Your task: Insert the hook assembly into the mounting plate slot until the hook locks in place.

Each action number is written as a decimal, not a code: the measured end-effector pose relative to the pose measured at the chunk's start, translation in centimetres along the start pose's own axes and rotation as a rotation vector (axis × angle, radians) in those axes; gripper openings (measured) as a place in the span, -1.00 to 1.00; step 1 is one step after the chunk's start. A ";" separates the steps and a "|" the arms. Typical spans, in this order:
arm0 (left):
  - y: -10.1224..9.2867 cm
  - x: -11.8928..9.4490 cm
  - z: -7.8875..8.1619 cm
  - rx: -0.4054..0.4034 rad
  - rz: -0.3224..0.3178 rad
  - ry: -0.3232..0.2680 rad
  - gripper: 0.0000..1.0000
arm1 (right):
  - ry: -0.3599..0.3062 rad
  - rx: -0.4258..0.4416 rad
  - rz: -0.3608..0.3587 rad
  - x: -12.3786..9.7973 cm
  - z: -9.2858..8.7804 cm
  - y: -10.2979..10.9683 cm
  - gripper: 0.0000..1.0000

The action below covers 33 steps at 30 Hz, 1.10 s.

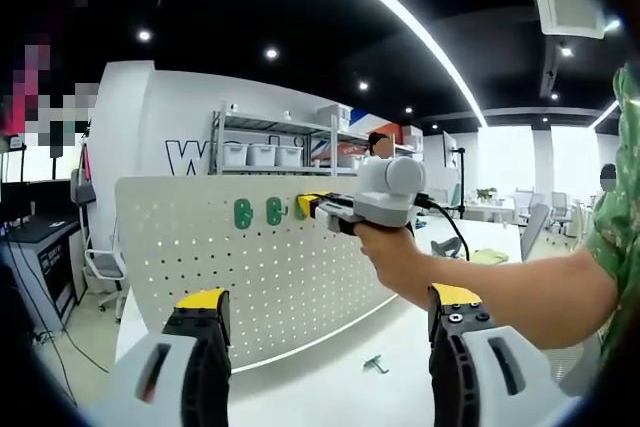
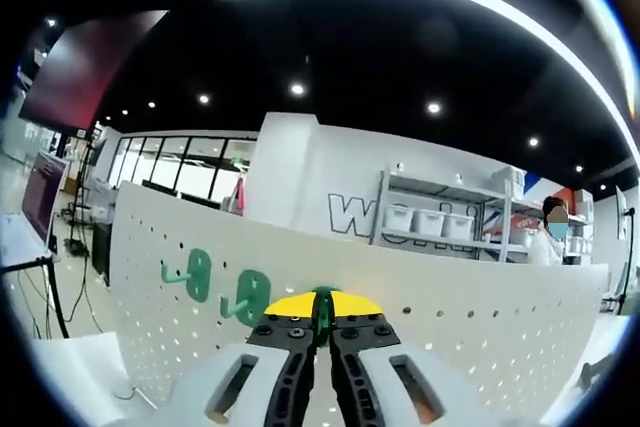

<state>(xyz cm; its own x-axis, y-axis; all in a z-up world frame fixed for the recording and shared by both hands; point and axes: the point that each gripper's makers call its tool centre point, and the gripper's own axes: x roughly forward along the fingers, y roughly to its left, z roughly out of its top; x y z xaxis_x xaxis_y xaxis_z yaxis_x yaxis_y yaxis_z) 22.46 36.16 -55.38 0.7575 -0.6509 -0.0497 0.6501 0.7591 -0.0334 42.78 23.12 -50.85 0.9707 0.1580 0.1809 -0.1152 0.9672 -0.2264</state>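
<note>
Two green plastic hooks (image 2: 198, 275) already hang on the upright white perforated mounting plate (image 2: 480, 317), side by side near its upper left part in the right gripper view, each with a curved arm sticking out toward the left. A third green hook (image 2: 322, 313) is pinched between the yellow-tipped jaws of the right gripper (image 2: 322, 332), which are closed together with only a thin strip of green showing between them; the hook sits right at the face of the plate, just beside the second hanging one, though whether it has entered a slot cannot be told. In the left gripper view the same right gripper (image 1: 312, 207), grey-bodied with a cable trailing from it, is held in a person's hand (image 1: 385, 247) and its yellow tip is up against the plate (image 1: 200, 237) next to the green hooks (image 1: 243, 212). The left gripper (image 1: 328, 312) hangs low in front of the plate with its jaws spread wide apart and nothing between them. A small metal part (image 1: 376, 364) lies on the white tabletop (image 1: 350, 387) near the foot of the plate.
</note>
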 end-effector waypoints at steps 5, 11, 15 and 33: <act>0.1 -0.1 0.1 -0.002 0.006 -0.003 0.66 | 0.008 0.025 0.012 0.0 -0.2 -0.1 -0.96; -0.1 0.0 0.1 0.003 -0.001 -0.001 0.66 | 0.003 0.046 0.028 0.0 -0.3 -0.1 -0.95; -0.2 0.1 0.1 0.004 -0.004 -0.002 0.66 | 0.012 0.032 0.026 -0.3 -0.7 0.0 -0.95; -0.3 0.2 0.0 0.009 -0.003 0.006 0.65 | 0.023 0.017 0.028 -1.1 -1.6 0.0 -0.96</act>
<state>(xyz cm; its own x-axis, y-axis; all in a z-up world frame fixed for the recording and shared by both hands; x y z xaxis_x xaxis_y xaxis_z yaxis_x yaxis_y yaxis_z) 22.37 35.83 -55.42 0.7550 -0.6534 -0.0557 0.6532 0.7568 -0.0249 42.07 22.68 -52.56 0.9717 0.1809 0.1521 -0.1461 0.9656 -0.2151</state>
